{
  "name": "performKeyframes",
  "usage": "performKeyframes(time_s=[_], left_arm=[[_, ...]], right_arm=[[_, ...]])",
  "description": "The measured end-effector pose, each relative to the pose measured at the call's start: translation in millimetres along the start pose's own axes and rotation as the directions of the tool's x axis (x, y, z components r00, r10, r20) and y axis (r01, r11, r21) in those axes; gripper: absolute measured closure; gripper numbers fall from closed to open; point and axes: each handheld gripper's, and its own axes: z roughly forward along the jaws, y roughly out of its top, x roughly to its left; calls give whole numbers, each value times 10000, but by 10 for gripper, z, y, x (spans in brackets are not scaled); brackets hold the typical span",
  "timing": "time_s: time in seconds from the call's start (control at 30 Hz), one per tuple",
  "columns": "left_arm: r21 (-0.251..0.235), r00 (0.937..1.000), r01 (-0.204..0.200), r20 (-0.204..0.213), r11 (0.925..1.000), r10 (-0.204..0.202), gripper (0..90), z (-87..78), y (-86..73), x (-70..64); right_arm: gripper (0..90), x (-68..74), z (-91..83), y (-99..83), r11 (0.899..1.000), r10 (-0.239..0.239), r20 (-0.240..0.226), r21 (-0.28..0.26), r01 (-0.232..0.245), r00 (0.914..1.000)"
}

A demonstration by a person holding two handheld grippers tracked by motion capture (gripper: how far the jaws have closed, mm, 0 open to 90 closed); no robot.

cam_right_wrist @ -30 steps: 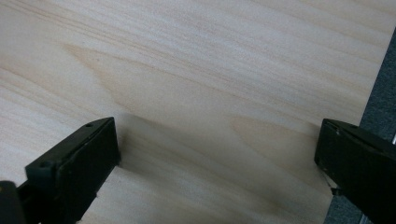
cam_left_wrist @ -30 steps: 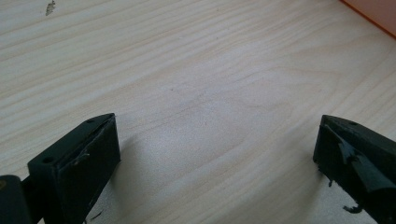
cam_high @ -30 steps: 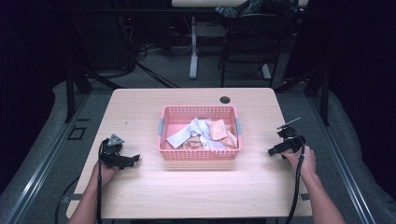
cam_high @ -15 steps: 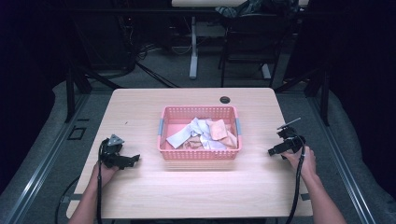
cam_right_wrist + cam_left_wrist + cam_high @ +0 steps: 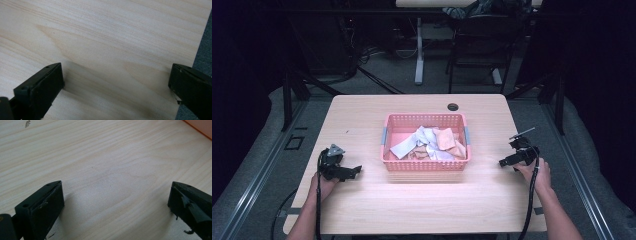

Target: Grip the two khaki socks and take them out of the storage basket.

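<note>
The left gripper (image 5: 354, 171) and right gripper (image 5: 504, 162) are resting on the wooden table (image 5: 422, 200), jaws spread wide and gripping nothing. Between them a pink basket (image 5: 425, 164) is holding crumpled cloths (image 5: 428, 142), nearer the far edge.

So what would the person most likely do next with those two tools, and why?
Probably bring one tool, say the left tool, toward the pink basket of crumpled cloths. Both tools, the right tool too, rest open and empty on the table either side of it.
</note>
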Motion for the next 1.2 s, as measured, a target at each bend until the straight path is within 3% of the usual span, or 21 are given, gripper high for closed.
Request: performKeyframes(time_s=[0.87,1.07,1.2], left_arm=[[-15,10000,84,-4,10000,-84,0,1,-4,-1],[-12,10000,88,-9,10000,-88,0,1,-4,-1],[16,10000,78,8,10000,-78,0,-1,-3,0]], right_arm=[[0,-3,2,-1,10000,-60,-27,-66,60,10000],[0,-14,0,14,9998,-156,-67,100,157,9999],[0,-2,9,83,9986,28,-6,523,-28,10000]])
